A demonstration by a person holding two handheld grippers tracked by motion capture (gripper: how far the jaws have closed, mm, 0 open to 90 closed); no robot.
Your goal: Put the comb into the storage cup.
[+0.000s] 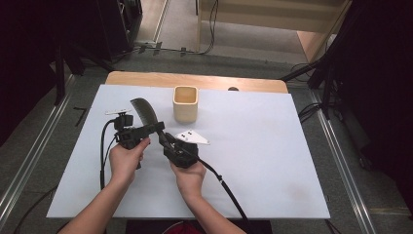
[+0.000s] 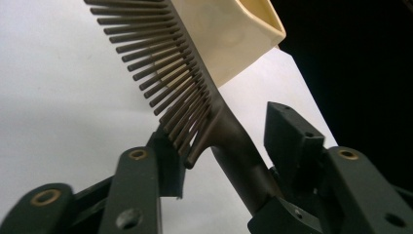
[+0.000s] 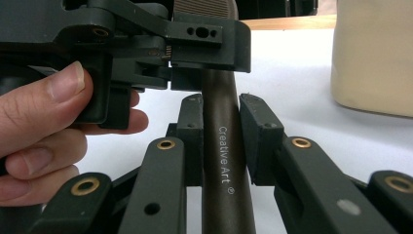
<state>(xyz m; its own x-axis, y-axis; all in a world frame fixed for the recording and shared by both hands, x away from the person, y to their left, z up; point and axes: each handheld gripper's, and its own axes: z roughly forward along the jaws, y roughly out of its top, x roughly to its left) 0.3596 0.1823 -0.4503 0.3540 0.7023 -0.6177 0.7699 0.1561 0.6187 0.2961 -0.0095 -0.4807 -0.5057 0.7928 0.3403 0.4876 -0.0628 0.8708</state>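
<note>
High view: the comb [image 1: 145, 110] is held above the white table [image 1: 253, 161], its long axis running from the right gripper [image 1: 165, 141] up-left, just left of the cream cup [image 1: 185, 104].

Left gripper view: the left gripper [image 2: 226, 146] straddles the handle, its jaws apart; the teeth point left.

Right gripper view: the jaws are clamped on the handle.

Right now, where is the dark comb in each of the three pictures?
High view: comb, left of centre, rising from the two claws.
Left gripper view: teeth and handle run diagonally from top left to bottom centre.
Right gripper view: handle stands upright in the centre.
Shared landmark: cream cup, just beside it.
</note>
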